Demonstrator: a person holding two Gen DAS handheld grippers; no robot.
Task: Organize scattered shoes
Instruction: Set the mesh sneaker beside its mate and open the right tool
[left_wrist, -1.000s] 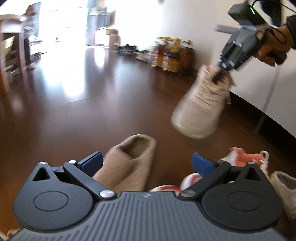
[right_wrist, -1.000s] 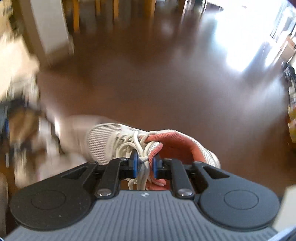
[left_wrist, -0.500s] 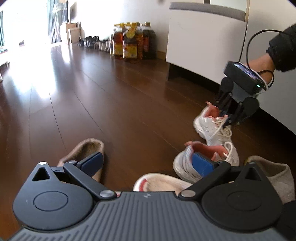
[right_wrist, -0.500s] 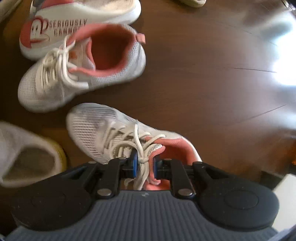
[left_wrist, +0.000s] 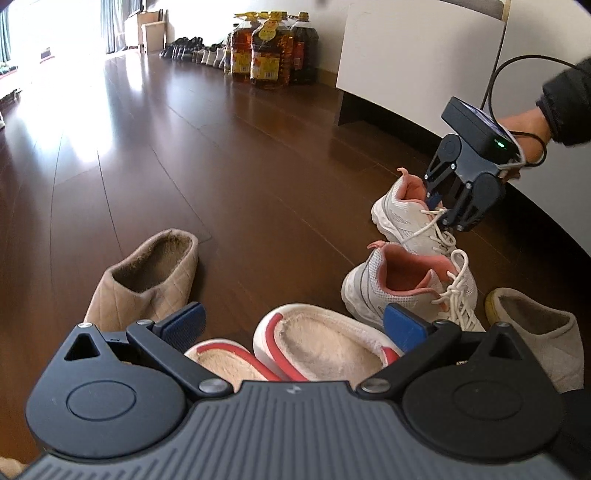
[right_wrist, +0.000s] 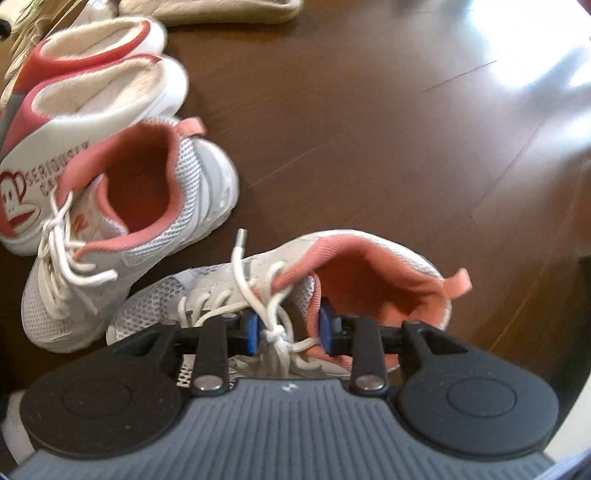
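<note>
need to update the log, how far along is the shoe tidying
Done: the two pink-lined sneakers sit side by side. In hand: the right gripper is opening, laces still between its jaws. Left: the tan slipper lies apart; the left gripper is open, empty.

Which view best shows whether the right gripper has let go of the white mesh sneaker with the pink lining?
Right wrist view: the right gripper is opening, its blue pads clear of the laces of the white mesh sneaker. The left wrist view shows gripper and sneaker small, side-on.

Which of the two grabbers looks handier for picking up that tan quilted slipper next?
Probably the left gripper: its jaws stand open and empty, with the tan slipper just ahead. The right gripper, jaws opening, is over the white sneaker.
</note>
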